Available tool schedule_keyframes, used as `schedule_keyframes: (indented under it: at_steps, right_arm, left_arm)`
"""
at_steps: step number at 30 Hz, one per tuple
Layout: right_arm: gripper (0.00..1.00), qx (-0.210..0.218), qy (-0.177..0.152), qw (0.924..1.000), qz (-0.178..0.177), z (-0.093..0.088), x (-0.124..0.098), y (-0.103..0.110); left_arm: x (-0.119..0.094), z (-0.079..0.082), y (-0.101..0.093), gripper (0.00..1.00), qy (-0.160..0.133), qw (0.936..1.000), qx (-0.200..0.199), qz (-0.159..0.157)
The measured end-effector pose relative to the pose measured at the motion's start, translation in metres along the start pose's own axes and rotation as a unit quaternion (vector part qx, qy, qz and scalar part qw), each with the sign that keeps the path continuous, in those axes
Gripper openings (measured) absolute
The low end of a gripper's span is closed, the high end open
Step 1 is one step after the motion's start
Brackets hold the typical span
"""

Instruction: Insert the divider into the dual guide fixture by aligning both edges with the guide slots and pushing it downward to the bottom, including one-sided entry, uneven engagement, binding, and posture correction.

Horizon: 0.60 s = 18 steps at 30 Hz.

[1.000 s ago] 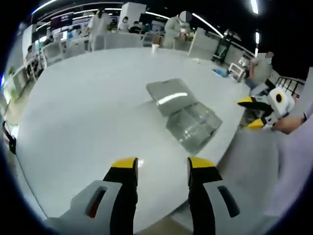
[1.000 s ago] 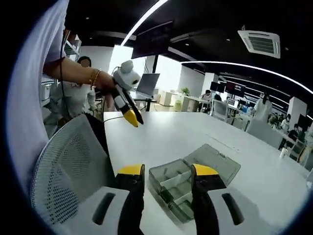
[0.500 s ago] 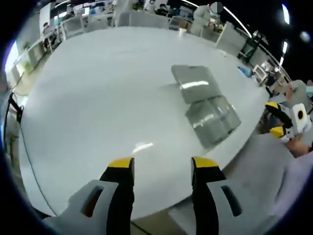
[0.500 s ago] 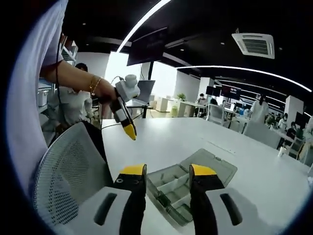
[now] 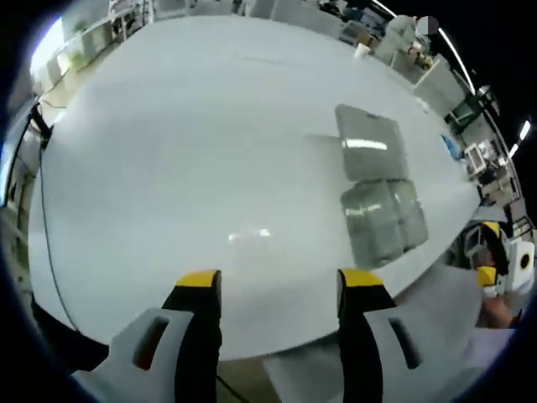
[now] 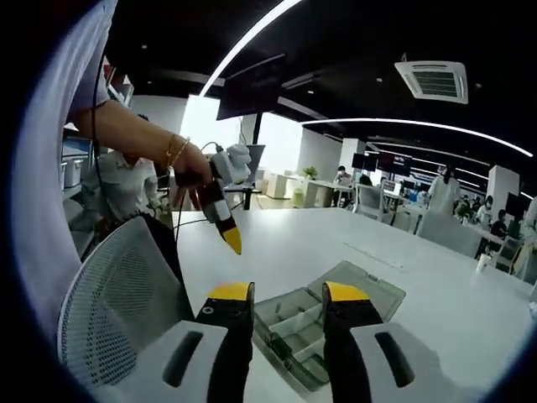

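A clear plastic compartment box [image 5: 386, 220] lies open near the white table's edge, its lid [image 5: 369, 143] folded flat beyond it. In the right gripper view the same box [image 6: 295, 329] shows white dividers inside its compartments. My left gripper [image 5: 279, 281] is open and empty, well short of the box, over the table's edge. My right gripper [image 6: 289, 291] is open too, with nothing held, and the box lies just beyond its jaws. A hand holds the left gripper [image 6: 226, 225] in the air above the table, left of the box. The right gripper [image 5: 491, 252] shows past the table's edge.
A grey mesh chair back [image 6: 117, 294] stands close at the left of the right gripper. The white round table [image 5: 193, 143] spreads wide and bare to the left of the box. Desks, chairs and people fill the office behind.
The left gripper has swung toward the box, as the right gripper view shows, and its own camera now looks down on the table from higher. The right gripper has barely moved. The box stays put.
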State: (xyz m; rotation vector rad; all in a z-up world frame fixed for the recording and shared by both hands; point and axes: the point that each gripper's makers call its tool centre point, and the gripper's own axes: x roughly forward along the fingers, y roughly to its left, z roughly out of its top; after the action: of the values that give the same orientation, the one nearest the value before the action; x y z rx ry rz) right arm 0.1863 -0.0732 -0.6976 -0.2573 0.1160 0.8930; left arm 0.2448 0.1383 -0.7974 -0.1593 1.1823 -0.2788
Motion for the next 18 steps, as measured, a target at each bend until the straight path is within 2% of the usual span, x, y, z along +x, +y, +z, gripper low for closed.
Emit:
schedule_keyframes:
  at_steps: [5, 11, 13, 18]
  right_arm:
    - [0.27, 0.002, -0.004, 1.0, -0.004, 0.001, -0.002, -0.002]
    - [0.26, 0.007, -0.011, 0.9999, -0.006, 0.004, -0.003, -0.004]
    - [0.25, 0.008, -0.012, 0.9999, -0.008, 0.004, -0.003, -0.005]
    - [0.25, 0.009, -0.015, 0.9998, -0.008, 0.005, -0.004, -0.005]
  left_arm:
    - [0.011, -0.003, -0.002, 0.56, 0.024, 0.9994, -0.008, 0.024]
    - [0.03, 0.006, 0.013, 0.56, 0.042, 0.9969, -0.026, 0.06]
    - [0.032, 0.005, 0.009, 0.56, 0.045, 0.9966, -0.026, 0.063]
    - [0.043, 0.005, 0.015, 0.57, 0.062, 0.9943, -0.041, 0.076]
